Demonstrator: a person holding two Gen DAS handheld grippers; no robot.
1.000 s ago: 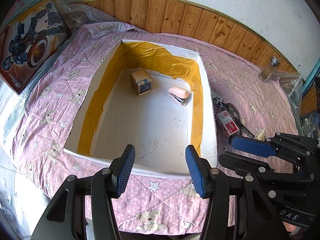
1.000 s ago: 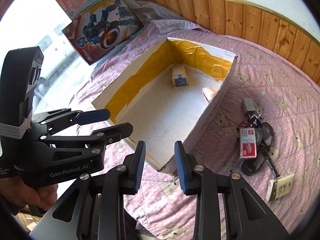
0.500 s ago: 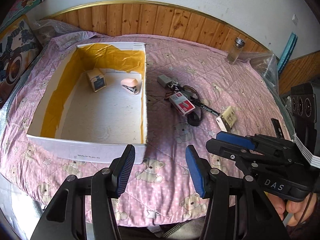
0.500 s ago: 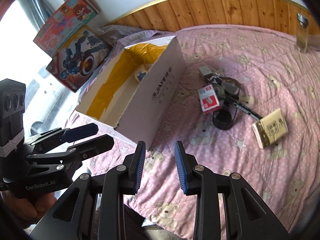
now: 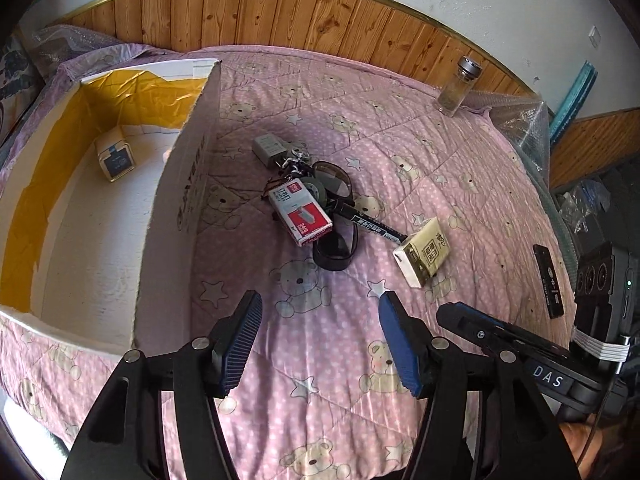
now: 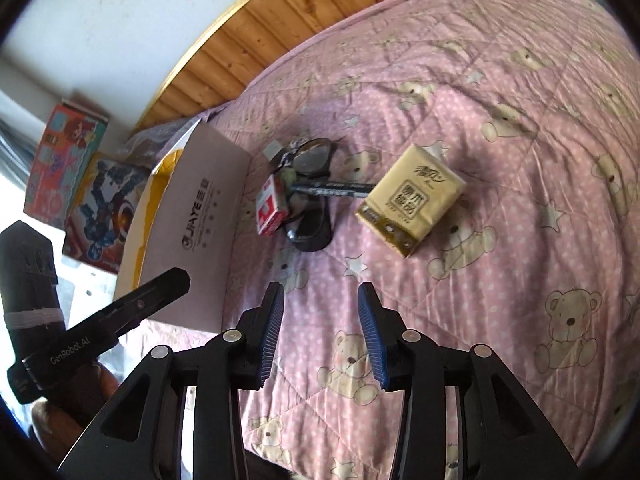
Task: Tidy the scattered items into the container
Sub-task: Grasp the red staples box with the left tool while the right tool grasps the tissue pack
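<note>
Hovering empty, both spread: left gripper (image 5: 320, 340), right gripper (image 6: 320, 328), above pink bear-print quilt (image 6: 520, 160).

Risk: tangle at 12 o'clock of right gripper. Red-white staple box (image 6: 272, 206) rests on black-framed glasses (image 6: 310, 160) and dark marker pen (image 6: 332, 190); grabbing one likely drags others.

Yellow tissue packet (image 6: 410, 200) lies alone at 1 o'clock, easiest.

White cardboard box with yellow lining (image 5: 172, 200) at 10 o'clock; near wall blocks low transfer, lift needed.

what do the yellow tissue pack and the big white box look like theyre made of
Tissue pack: soft glossy plastic film, judging by its sheen and rounded edges. White box: matte cardboard, thin flat walls with a printed logo; the yellow inside looks like shiny tape.
</note>
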